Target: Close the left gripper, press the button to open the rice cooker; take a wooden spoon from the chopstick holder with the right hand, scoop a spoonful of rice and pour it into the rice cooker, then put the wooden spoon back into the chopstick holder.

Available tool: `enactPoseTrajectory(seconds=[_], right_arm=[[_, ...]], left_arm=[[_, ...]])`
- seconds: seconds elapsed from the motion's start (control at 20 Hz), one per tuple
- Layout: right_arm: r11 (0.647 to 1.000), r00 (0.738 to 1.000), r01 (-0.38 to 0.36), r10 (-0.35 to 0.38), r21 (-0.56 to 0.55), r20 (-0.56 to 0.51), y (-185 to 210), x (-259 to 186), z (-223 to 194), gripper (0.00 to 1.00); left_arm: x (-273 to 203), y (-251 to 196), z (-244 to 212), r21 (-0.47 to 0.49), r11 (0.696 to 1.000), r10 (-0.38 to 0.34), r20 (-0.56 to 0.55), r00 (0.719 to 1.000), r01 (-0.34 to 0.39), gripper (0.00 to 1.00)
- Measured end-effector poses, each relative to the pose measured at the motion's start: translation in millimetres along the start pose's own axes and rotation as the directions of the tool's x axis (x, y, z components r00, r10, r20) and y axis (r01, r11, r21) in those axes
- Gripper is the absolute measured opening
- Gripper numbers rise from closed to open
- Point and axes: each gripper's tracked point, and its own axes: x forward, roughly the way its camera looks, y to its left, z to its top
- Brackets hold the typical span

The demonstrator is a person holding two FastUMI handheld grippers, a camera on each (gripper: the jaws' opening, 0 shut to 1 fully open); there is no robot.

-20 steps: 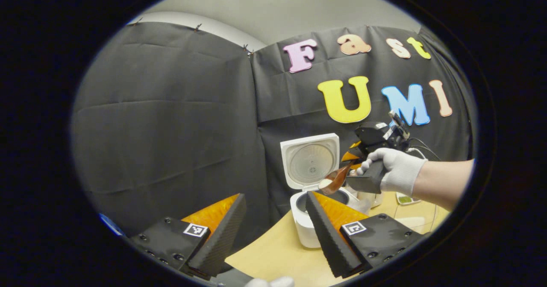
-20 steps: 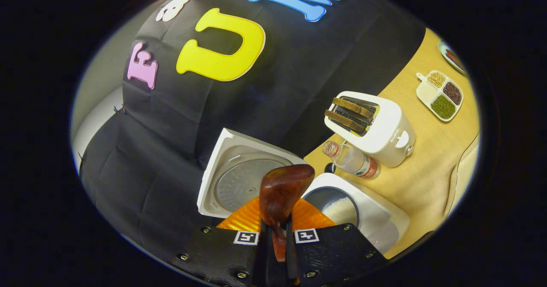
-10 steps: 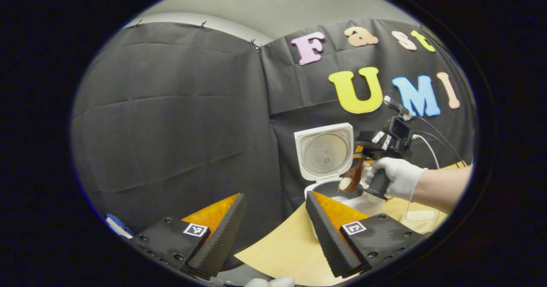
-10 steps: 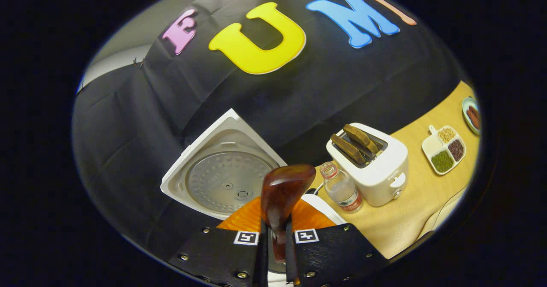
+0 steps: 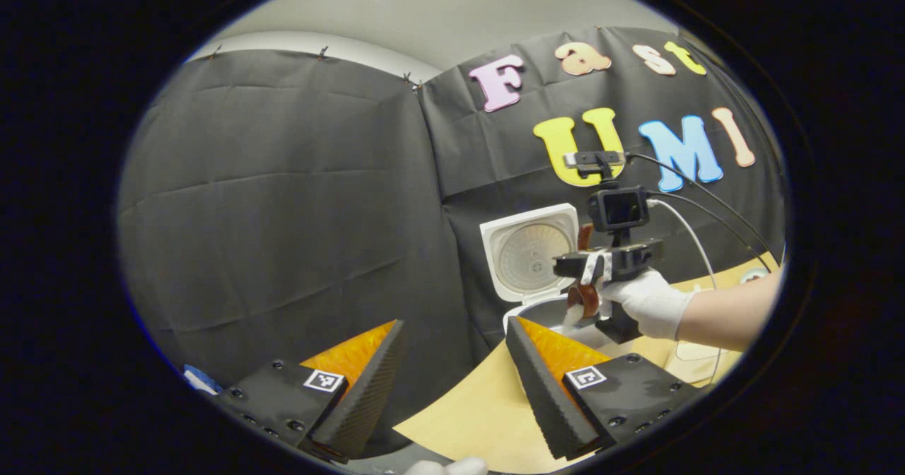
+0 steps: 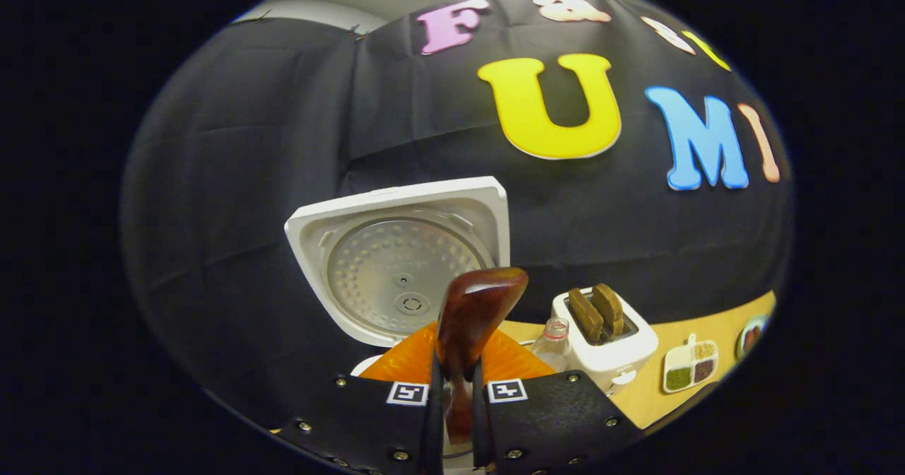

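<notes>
Right gripper (image 6: 452,390) jaws clamp the spoon (image 6: 474,312) in front of the cooker (image 6: 403,256) lid. Left gripper (image 5: 452,376) hangs short of the cooker, jaws spread.

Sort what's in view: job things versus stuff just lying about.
For the job: rice cooker, lid up; wooden spoon, clamped in the right gripper; left gripper, fingers apart.

Lying about: toaster holding toast, bottle, divided dish of grains.
</notes>
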Motion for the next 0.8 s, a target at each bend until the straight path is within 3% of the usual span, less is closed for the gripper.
enactPoseTrajectory(seconds=[0.25,0.45,0.6,0.7,0.8], right_arm=[[0.953,0.994,-0.035,0.064,-0.301,0.088,23,-6,9,0.16],[0.860,0.980,-0.046,0.138,-0.508,0.145,41,-15,14,0.16],[0.813,0.972,-0.049,0.173,-0.580,0.161,52,-22,14,0.16],[0.813,0.972,-0.061,0.179,-0.579,0.150,52,-25,11,0.16],[0.858,0.979,-0.085,0.166,-0.506,0.117,43,-23,12,0.16]], left_arm=[[3,-9,4,-0.036,0.999,-0.020,0.000,1.000,0.020,1.00],[3,-14,4,-0.052,0.998,-0.034,-0.001,0.999,0.034,0.99],[2,-18,8,-0.051,0.998,-0.042,0.001,0.999,0.042,1.00],[2,-20,9,-0.051,0.998,-0.047,0.003,0.999,0.047,1.00],[2,-23,11,-0.054,0.997,-0.054,0.007,0.998,0.055,1.00]])
